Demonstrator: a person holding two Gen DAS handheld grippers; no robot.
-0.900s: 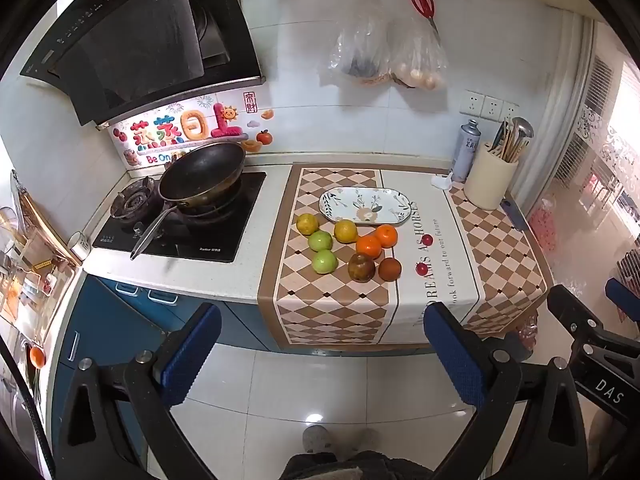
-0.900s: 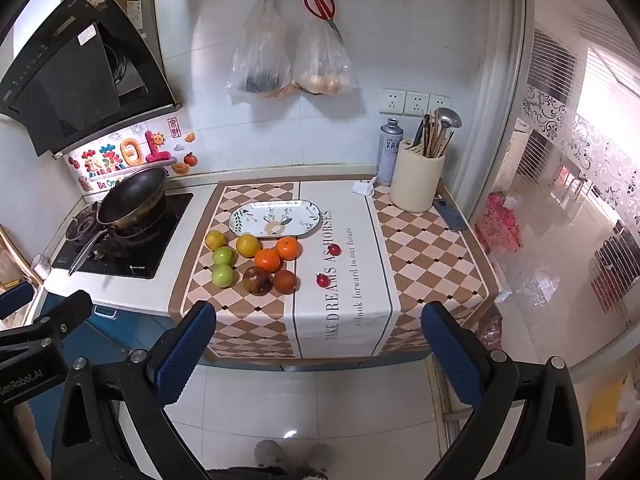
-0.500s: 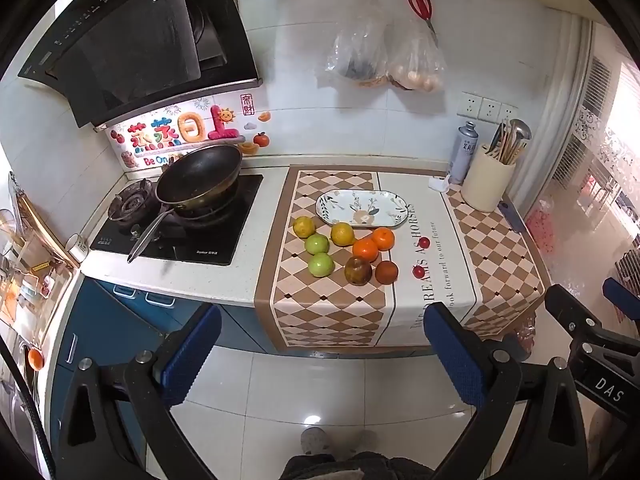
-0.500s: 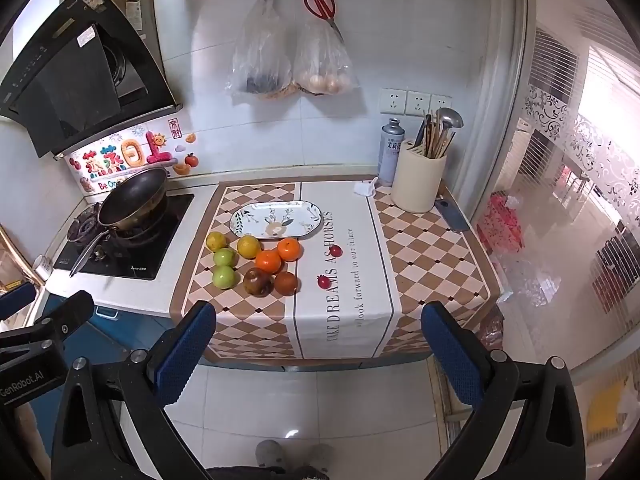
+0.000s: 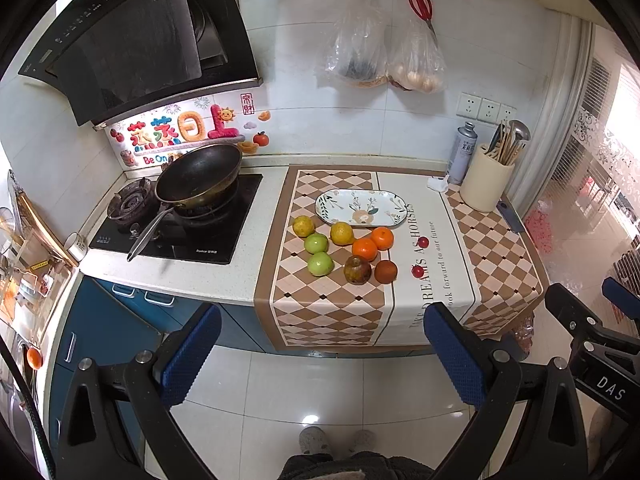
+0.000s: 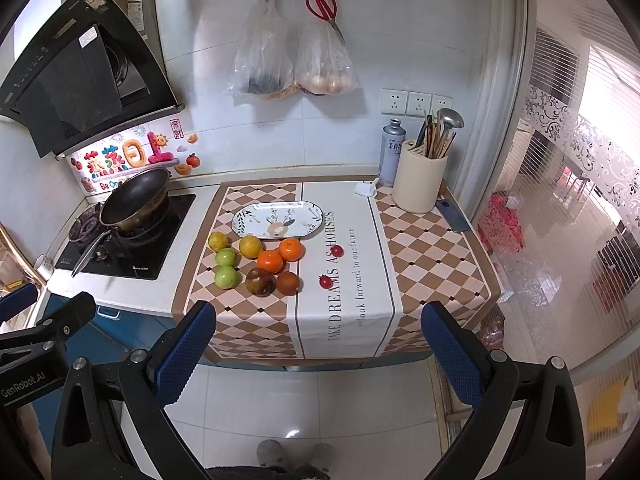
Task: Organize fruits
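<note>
Several fruits lie on a checkered cloth point(image 5: 332, 312) on the counter: two yellow ones point(image 5: 341, 233), two green ones point(image 5: 320, 263), two oranges point(image 5: 365, 249), two brown ones point(image 5: 357, 269), and two small red ones point(image 5: 417, 270). An empty oval patterned plate point(image 5: 361, 208) sits just behind them; it also shows in the right wrist view point(image 6: 278, 219). My left gripper point(image 5: 320, 356) is open and empty, held back over the floor. My right gripper point(image 6: 318, 354) is open and empty, also short of the counter.
A stove with a black pan point(image 5: 198, 178) stands left of the cloth. A cream utensil holder point(image 6: 420, 184) and a spray can point(image 6: 392, 152) stand at the back right. Bags point(image 6: 292, 60) and red scissors hang on the wall. A glass door is on the right.
Both grippers have moved slightly closer to the counter; the fruits and plate look a bit larger. Nothing on the counter has moved.
</note>
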